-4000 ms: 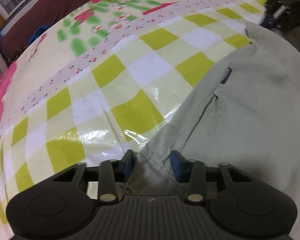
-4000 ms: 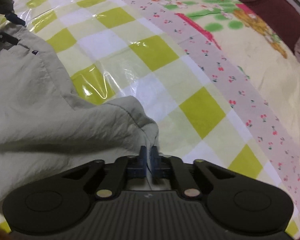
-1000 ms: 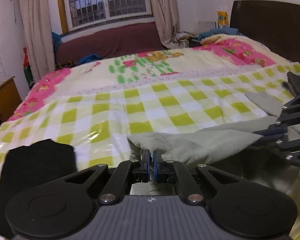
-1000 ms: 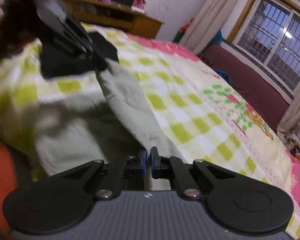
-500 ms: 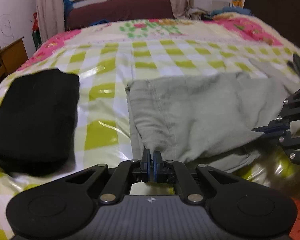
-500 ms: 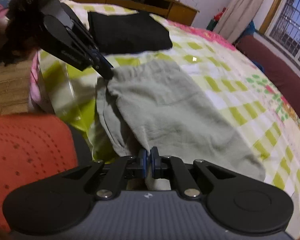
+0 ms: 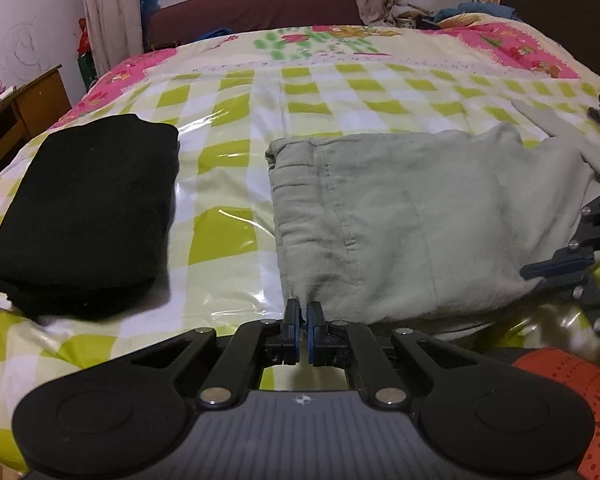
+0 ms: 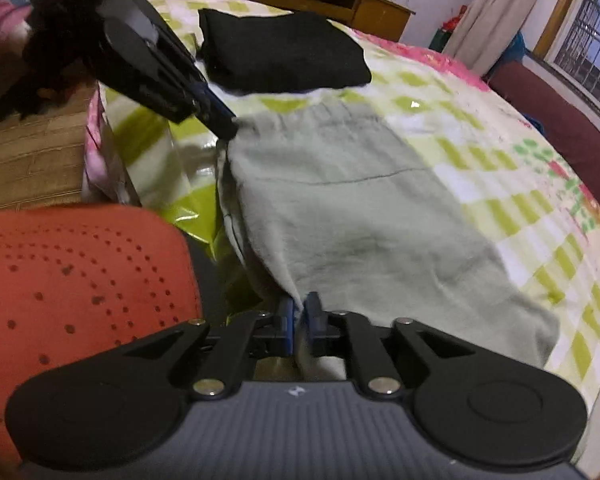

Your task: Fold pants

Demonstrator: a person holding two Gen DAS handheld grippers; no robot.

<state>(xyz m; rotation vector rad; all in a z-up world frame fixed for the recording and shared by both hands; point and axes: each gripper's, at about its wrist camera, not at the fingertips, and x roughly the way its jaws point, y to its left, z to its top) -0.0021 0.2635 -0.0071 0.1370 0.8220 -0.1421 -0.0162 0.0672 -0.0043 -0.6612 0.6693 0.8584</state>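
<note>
The pale grey-green pants point(image 7: 404, 216) lie folded over on the checked bed cover, near the bed's front edge; they also show in the right wrist view point(image 8: 340, 208). My left gripper point(image 7: 303, 314) is shut on the pants' near left corner by the waistband. My right gripper point(image 8: 299, 312) is shut on the near right edge of the cloth. Each gripper shows in the other's view: the right one at the right edge point(image 7: 556, 270), the left one at the upper left point(image 8: 220, 120).
A folded black garment point(image 7: 84, 208) lies on the bed to the left of the pants. The yellow-green checked plastic cover point(image 7: 236, 184) spreads beyond. A wooden desk point(image 7: 16, 116) stands at the left. My orange-clad leg point(image 8: 68, 304) is at the bed's edge.
Both grippers have pulled the pants back toward the bed's front edge and lowered them, laying the cloth folded and flat. Both stay shut on the cloth.
</note>
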